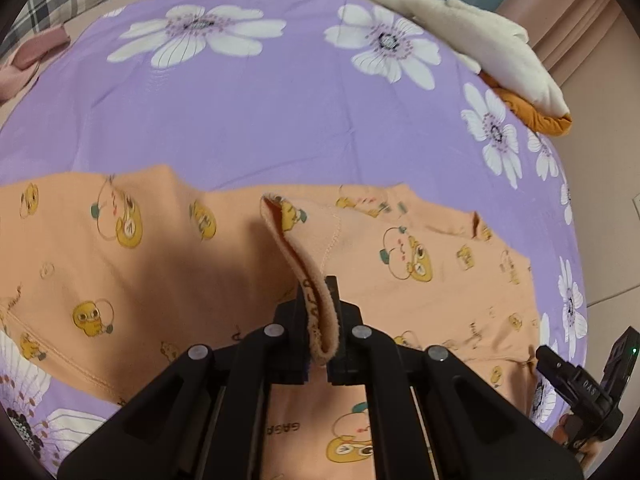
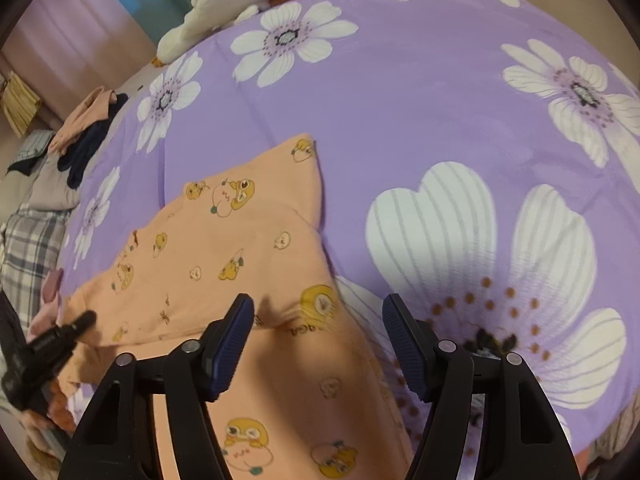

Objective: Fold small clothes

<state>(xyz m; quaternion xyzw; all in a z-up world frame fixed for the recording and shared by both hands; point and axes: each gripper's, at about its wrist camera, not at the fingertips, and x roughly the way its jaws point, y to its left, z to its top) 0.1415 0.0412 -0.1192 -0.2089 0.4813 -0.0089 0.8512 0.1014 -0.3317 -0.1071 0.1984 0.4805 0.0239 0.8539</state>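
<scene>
Pinching the ribbed hem [image 1: 320, 320] of the peach garment [image 1: 120, 248], the left gripper [image 1: 319, 312] risked slippage while the right gripper [image 2: 318, 344] gaped empty near the bedspread's [image 2: 400, 112] edge.

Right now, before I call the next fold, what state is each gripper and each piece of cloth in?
left gripper: shut on the ribbed hem of the orange garment, hem lifted.
right gripper: open, empty, above the garment's edge.
orange garment: spread on the bed, not yet folded, one edge raised.
purple floral sheet: flat, lightly creased.
white plush toy: lying at the bed's far edge.
clothes pile: heaped, unfolded.
</scene>
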